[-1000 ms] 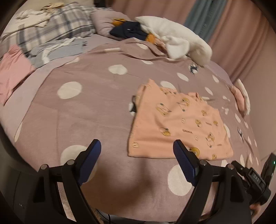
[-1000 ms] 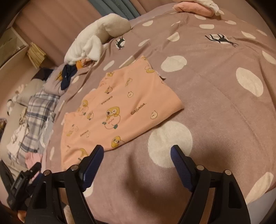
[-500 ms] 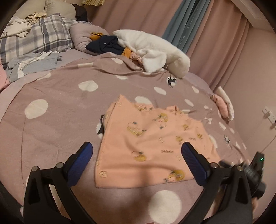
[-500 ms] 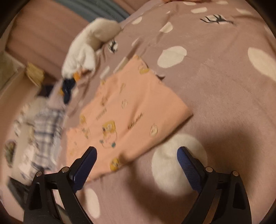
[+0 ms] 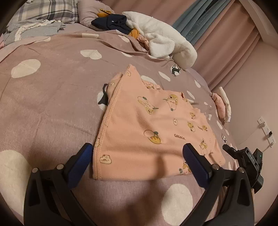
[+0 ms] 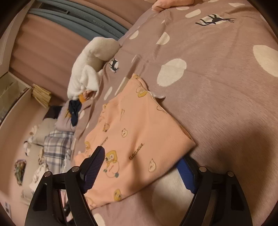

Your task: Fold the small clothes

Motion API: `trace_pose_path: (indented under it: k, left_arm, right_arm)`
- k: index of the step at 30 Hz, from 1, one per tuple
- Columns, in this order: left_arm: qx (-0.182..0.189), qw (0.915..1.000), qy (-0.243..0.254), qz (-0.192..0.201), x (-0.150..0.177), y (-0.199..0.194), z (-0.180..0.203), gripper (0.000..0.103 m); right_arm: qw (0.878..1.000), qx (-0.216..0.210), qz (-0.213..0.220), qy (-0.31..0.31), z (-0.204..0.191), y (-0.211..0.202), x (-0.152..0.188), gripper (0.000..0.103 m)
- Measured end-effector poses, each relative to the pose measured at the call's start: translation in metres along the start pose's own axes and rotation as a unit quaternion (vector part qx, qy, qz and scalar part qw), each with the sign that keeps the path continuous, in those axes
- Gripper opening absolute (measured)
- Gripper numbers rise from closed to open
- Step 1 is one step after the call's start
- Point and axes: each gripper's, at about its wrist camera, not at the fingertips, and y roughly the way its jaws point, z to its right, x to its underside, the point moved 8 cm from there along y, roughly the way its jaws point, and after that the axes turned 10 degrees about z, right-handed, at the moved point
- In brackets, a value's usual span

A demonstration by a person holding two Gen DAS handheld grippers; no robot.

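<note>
Bedspread: one mauve cotton bedspread with cream polka dots carries everything; no container is in view.
Left claw: the black left gripper with blue pads hovers wide apart at the garment's near hem, one pad just off each side, nothing clamped.
Garment: one peach cartoon-print folded garment lies flat mid-bed, "GAGAGA" lettering showing.
Right claw: the black right gripper with blue pads spread wide, straddling the garment's near corner; the right pad tucks under the fabric edge.
Far side: one white fluffy plush toy, one navy crumpled cloth, one plaid pillow.
</note>
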Motion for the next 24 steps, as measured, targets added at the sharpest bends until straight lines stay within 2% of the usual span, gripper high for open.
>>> trace_pose_path:
  k: [1, 3, 5, 6, 9, 18, 24]
  left_arm:
    - [-0.003, 1.0, 0.008, -0.003, 0.0, -0.001, 0.002, 0.102]
    - [-0.008, 0.9997, 0.022, -0.006, 0.002, -0.003, 0.003, 0.102]
    - [-0.009, 0.9997, 0.023, -0.003, 0.003, -0.004, 0.002, 0.103]
    - [-0.008, 0.9998, 0.018, -0.003, 0.003, -0.004, 0.0, 0.103]
    - [-0.002, 1.0, 0.004, -0.004, 0.001, -0.003, -0.004, 0.102]
    - [0.001, 1.0, 0.0, -0.004, -0.002, -0.003, -0.007, 0.103]
    - [-0.002, 1.0, 0.005, -0.006, -0.006, -0.006, -0.014, 0.102]
  right_arm:
    - [1.0, 0.001, 0.0, -0.003, 0.0, 0.003, -0.001, 0.076]
    - [1.0, 0.003, -0.001, -0.009, -0.001, 0.009, -0.003, 0.059]
    - [1.0, 0.03, -0.002, -0.007, 0.008, 0.016, -0.003, 0.025]
    - [0.999, 0.043, 0.0, -0.006, 0.012, 0.017, -0.002, 0.015]
    - [0.999, 0.041, 0.011, -0.007, 0.012, 0.012, -0.002, 0.014]
    - [0.995, 0.073, 0.019, -0.071, -0.003, 0.011, -0.003, 0.012]
    - [0.99, 0.033, 0.036, -0.13, -0.055, 0.005, -0.005, 0.011]
